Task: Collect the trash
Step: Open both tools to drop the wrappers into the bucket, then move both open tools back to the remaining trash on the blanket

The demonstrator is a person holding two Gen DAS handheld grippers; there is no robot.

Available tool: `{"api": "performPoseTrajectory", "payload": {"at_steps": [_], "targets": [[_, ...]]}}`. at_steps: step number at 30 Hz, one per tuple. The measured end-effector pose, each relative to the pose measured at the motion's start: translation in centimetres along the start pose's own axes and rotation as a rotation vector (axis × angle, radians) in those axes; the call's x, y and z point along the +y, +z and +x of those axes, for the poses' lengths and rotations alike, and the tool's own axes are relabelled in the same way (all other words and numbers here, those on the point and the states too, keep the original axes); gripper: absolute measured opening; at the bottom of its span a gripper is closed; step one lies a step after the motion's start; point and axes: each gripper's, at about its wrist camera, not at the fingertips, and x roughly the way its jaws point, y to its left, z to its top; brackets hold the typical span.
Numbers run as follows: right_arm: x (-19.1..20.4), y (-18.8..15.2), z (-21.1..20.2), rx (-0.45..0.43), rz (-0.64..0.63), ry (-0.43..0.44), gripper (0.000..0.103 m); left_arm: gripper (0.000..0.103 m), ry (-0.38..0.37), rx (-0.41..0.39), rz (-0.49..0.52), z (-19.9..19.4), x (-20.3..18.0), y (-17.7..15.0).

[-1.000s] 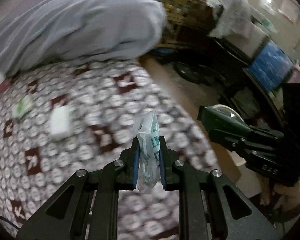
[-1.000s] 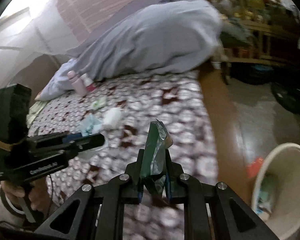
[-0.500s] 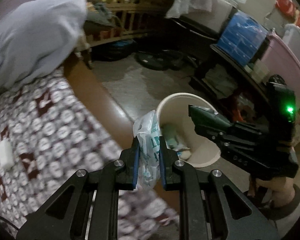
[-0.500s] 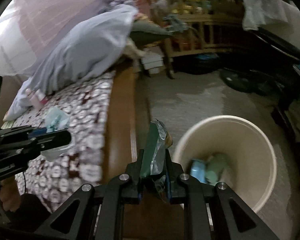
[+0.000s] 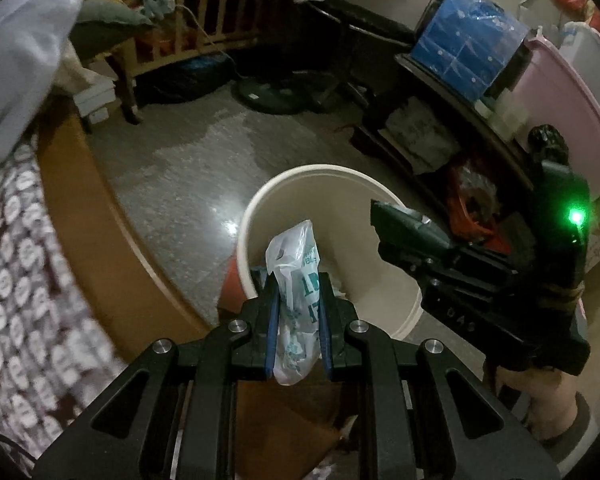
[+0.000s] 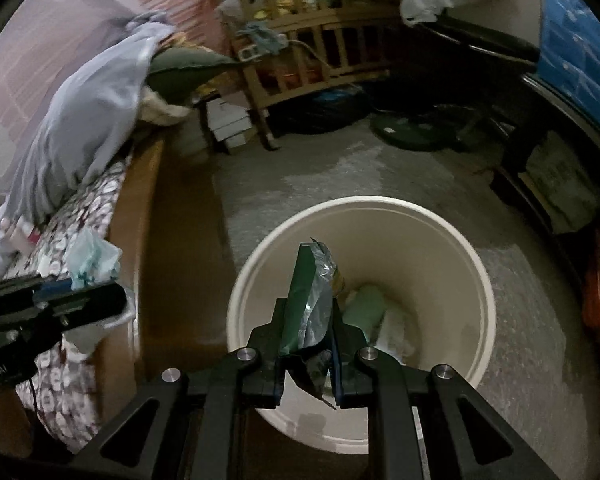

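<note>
left gripper (image 5: pixel 298 300): jaws clamped on white bag (image 5: pixel 296 280), bin (image 5: pixel 320 172) just ahead | right gripper (image 6: pixel 306 328): jaws clamped on green wrapper (image 6: pixel 306 292), above bin (image 6: pixel 380 204) mouth | bin holds trash, bed (image 6: pixel 80 216) left

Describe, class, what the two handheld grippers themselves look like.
Both the left gripper and the right gripper are matte black, with angular linkage arms, silver round bolts and blue-edged finger pads. The right's body shows a green light and pale lettering.
</note>
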Motion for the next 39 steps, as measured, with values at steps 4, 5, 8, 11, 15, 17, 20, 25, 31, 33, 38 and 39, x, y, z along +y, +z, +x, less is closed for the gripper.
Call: {"api": "performPoseTrajectory", "payload": {"at_steps": [4,5,8,11,15,17,20,25,31,33,38,39], "targets": [[-1.2,0.2,0.0,-0.004,0.042,-0.002,0.015,0.015,-0.039,0.013,-0.005,1.4,-0.5,0.3],[-1.4,0.3,0.1,-0.004,0.051,-0.006,0.016,0.016,-0.047,0.013,-0.003,1.7,-0.7,0.4],[-2.2,0.3,0.3,0.004,0.079,-0.014,0.029,0.027,-0.031,0.016,0.012,2.4,-1.2,0.5],[-2.6,0.3,0.3,0.004,0.101,-0.015,0.035,0.045,-0.053,0.026,-0.010,2.8,-1.0,0.5],[-2.6,0.4,0.1,-0.002,0.113,-0.012,0.038,0.045,-0.043,0.031,-0.038,2.8,-0.4,0.4],[-2.1,0.3,0.2,0.008,0.097,-0.006,0.038,0.045,-0.030,0.029,-0.042,2.6,-0.2,0.4],[-1.7,0.0,0.3,0.017,0.074,-0.011,0.039,0.045,-0.001,0.021,-0.044,2.1,0.2,0.2],[-1.3,-0.1,0.5,0.020,0.065,-0.019,0.039,0.045,0.059,-0.003,-0.041,1.2,1.0,-0.3],[-1.2,-0.1,0.7,0.028,0.058,-0.028,0.040,0.045,0.103,-0.016,-0.042,0.4,2.2,-0.9],[-1.0,-0.2,0.8,0.031,0.057,-0.028,0.041,0.045,0.118,-0.023,-0.046,0.1,2.6,-1.1],[-0.5,-0.3,0.8,0.027,0.037,-0.037,0.055,0.045,0.157,-0.030,-0.057,-0.5,3.7,-1.5],[-0.4,-0.3,0.8,0.023,0.030,-0.038,0.056,0.045,0.169,-0.033,-0.059,-0.7,3.9,-1.6]]}}
